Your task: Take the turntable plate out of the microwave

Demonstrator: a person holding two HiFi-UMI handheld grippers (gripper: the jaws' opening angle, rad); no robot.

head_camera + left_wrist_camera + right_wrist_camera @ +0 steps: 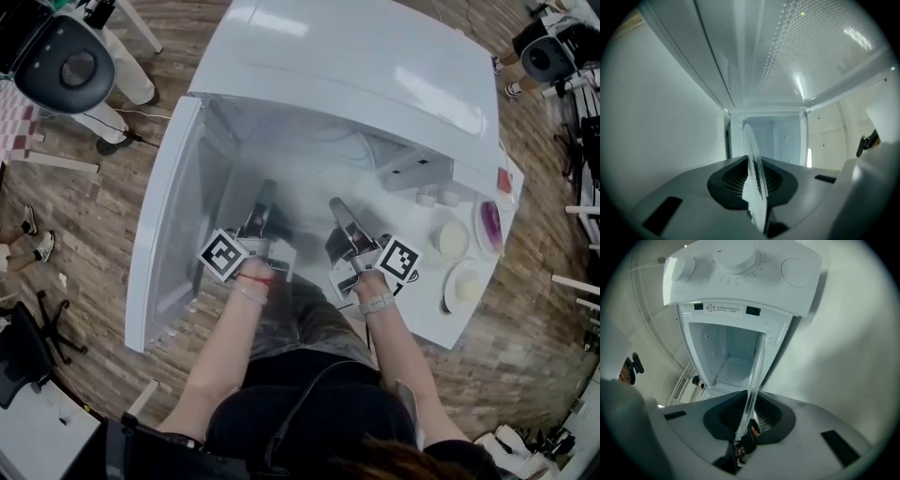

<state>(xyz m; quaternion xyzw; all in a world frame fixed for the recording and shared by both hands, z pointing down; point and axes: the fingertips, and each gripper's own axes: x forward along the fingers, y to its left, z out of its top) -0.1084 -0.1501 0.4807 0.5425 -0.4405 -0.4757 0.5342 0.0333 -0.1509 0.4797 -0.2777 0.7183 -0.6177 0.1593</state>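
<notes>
Clamping the turntable plate (753, 159) edge-on, with left gripper (266, 192) clenched on its 9 o'clock rim, right gripper (337, 206) clenched at 3 o'clock, within the microwave (375, 66).

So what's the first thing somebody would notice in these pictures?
The big white microwave fills the middle of the head view, with its door swung open to the left. A person reaches inside with the left hand-held gripper and the right hand-held gripper. Each one pinches the rim of the clear glass plate, which shows edge-on between the jaws in both gripper views.
</notes>
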